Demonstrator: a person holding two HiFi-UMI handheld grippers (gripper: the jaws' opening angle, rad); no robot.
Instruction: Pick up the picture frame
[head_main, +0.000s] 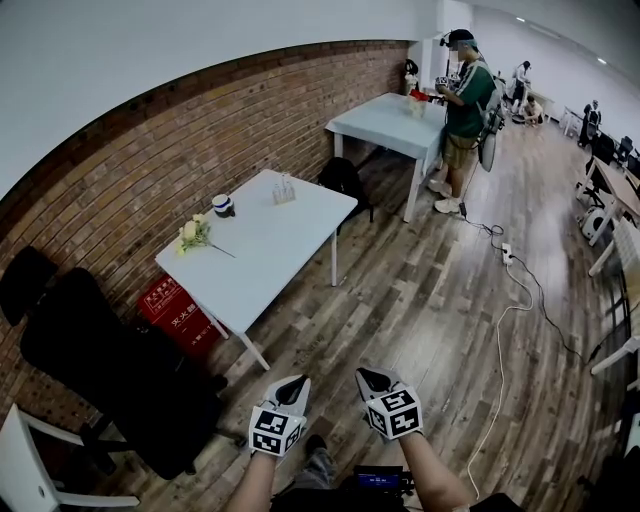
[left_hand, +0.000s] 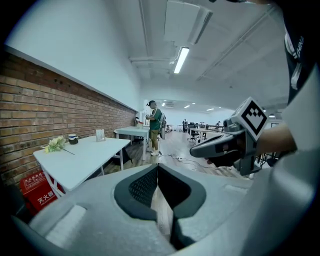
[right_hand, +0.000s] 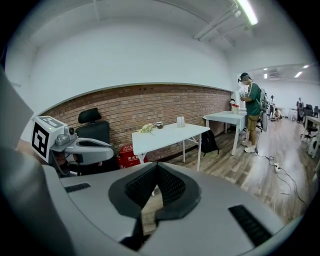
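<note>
Head view: left gripper (head_main: 297, 385) and right gripper (head_main: 369, 380) are held side by side low in the frame, both with jaws together and nothing in them. The picture frame (head_main: 284, 188) stands on the white table (head_main: 285, 245), well ahead of the fingertips and a bit to their left, near the table's far end. Flowers (head_main: 193, 233) and a cup (head_main: 223, 205) sit left of the frame, by the brick wall (head_main: 120, 170). The step looks like the approach, with no reach begun. A black chair (head_main: 110, 360) and a red box (head_main: 175, 310) are left of the fingers. There is open wood floor ahead and a cable (head_main: 510, 300) off to the right.

Left gripper view: the pads are closed and meet, nothing between them. The picture frame (left_hand: 100, 135) is far ahead and left of the tips, upright and clear of the table edge. The right gripper (left_hand: 196, 150) is just beside it on the right.

Right gripper view: the jaws are shut and empty. The picture frame (right_hand: 180, 121) is far ahead and slightly right of the tips, on the white table (right_hand: 167, 136). The left gripper (right_hand: 107, 148) is to the left. A person (right_hand: 252, 107) at a second table (right_hand: 225, 117) stands beyond, well apart.

Next: walk up to the near table edge, open one gripper's jaws, and come in level on the frame. The frame looks thin and light, so it is likely to tip if nudged. The near corner and legs are the edges to mind.
</note>
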